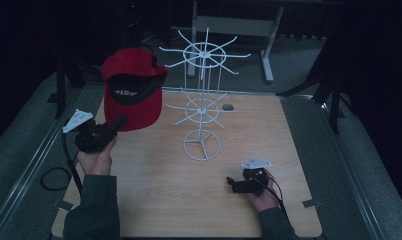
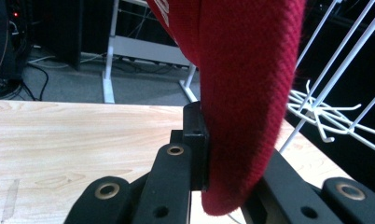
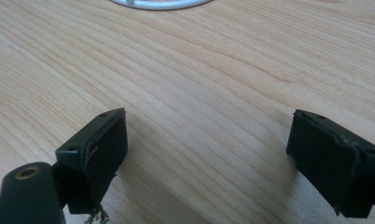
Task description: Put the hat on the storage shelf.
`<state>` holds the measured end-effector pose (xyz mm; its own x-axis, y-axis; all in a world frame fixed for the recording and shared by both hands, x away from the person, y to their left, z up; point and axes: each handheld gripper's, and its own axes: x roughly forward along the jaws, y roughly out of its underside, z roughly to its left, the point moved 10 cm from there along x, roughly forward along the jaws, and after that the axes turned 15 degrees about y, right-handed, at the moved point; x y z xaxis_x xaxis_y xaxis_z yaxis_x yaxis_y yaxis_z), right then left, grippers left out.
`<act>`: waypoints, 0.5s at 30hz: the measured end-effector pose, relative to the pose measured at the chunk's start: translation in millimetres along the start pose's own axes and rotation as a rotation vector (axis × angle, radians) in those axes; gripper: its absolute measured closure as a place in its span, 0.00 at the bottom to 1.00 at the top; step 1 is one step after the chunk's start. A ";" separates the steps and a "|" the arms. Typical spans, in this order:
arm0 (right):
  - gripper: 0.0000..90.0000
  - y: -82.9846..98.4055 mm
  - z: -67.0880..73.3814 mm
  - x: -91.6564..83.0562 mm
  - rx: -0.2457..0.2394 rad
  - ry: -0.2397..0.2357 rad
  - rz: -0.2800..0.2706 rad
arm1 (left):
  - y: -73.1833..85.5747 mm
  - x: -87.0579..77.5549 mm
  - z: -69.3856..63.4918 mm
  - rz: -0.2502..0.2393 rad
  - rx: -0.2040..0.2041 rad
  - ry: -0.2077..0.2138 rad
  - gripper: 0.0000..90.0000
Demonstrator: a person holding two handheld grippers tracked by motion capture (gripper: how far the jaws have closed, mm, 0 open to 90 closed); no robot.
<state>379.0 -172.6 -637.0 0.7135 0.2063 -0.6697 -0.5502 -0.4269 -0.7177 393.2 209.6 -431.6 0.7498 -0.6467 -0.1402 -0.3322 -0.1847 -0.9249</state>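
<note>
Down at the near right, the right gripper (image 1: 237, 183) rests low over the wooden surface (image 1: 154, 200), jaws spread wide with nothing between them. Over on the left, the left gripper (image 1: 111, 129) has its jaws clamped on the edge of the red cap (image 1: 134, 107), holding it up off the surface. Beyond, the white wire rack (image 1: 204, 95) stands just beside the cap.

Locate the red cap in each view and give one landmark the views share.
High view: red cap upper left, held up by the left gripper.
Left gripper view: cap centre, clamped between the jaws.
Right gripper view: not there.
Shared landmark: white wire rack.
</note>
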 end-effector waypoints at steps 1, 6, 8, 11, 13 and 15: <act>0.13 0.1 0.0 0.0 0.000 0.000 0.000 | -1.1 -0.4 -0.4 -0.004 -0.001 0.000 0.95; 0.13 0.1 0.1 -0.1 0.001 0.000 0.001 | -5.7 -1.7 -1.5 -0.020 -0.006 0.007 0.95; 0.14 0.1 0.1 -0.1 0.001 0.000 0.002 | -6.7 -2.0 -1.7 -0.026 -0.011 0.011 0.95; 0.13 0.1 0.1 -0.1 0.001 0.000 0.001 | -8.3 -2.2 -2.2 -0.031 -0.015 0.015 0.95; 0.13 0.0 -0.1 0.0 0.000 0.001 0.000 | -9.9 -2.3 -2.8 -0.036 -0.014 0.016 0.95; 0.13 0.0 0.0 0.0 0.000 0.000 0.000 | -11.7 -2.9 -3.3 -0.040 -0.013 0.018 0.95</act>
<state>379.0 -172.6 -637.0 0.7134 0.2059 -0.6699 -0.5506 -0.4267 -0.7175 393.0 211.2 -419.2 0.7521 -0.6520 -0.0965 -0.3093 -0.2199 -0.9252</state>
